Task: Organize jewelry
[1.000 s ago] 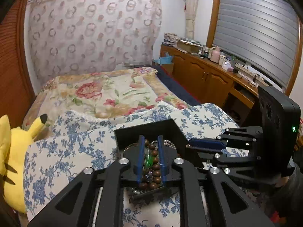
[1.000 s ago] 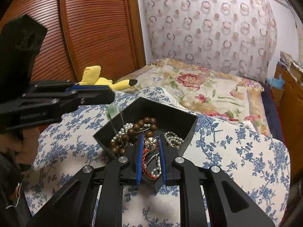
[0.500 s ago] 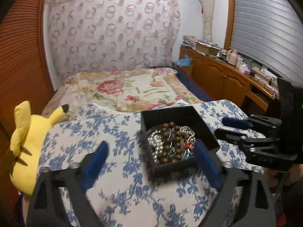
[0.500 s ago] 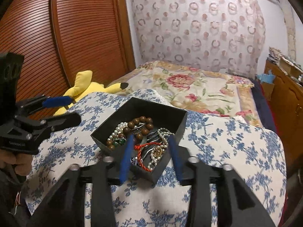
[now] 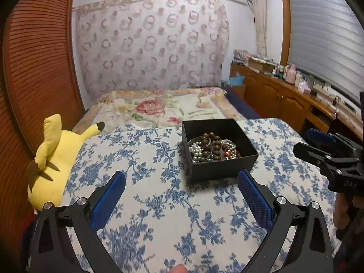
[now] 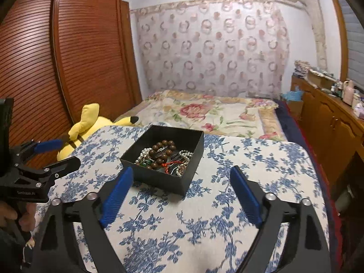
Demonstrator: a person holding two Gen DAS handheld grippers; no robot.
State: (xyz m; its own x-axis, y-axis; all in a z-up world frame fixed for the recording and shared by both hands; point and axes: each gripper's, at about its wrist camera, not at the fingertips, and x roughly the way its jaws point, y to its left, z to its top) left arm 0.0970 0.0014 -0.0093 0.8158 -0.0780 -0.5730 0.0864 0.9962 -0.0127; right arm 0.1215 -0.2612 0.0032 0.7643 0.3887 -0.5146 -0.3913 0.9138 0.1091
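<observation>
Left wrist view: my left gripper [image 5: 180, 183] hangs with its blue-padded jaws spread wide and nothing between them, above the blue floral cloth [image 5: 147, 159] that covers the table. Ahead of the right finger, on the far right part of the cloth, sits the black jewelry box [image 5: 221, 166], open-topped. Inside lie a brown wooden bead bracelet [image 5: 212, 144], pearl strands [image 5: 196, 149] and tangled smaller pieces with a bit of red. My right gripper [image 5: 316, 142] shows at the right edge, jaws parted, near the box but apart from it. A yellow Pikachu plush [image 5: 56, 157] lies off the cloth's left edge.

Right wrist view: my right gripper [image 6: 182, 183] is also spread wide and holds nothing, with the jewelry box [image 6: 163, 178] just beyond its fingertips, nearer the left finger. The wooden bead bracelet [image 6: 160, 153] rests on top of the pearls [image 6: 143, 154], beside a red cord [image 6: 169, 166]. My left gripper [image 6: 58, 152] shows at the left, jaws parted, apart from the box. Behind the table lies a bed with a floral quilt [image 6: 211, 116].
</observation>
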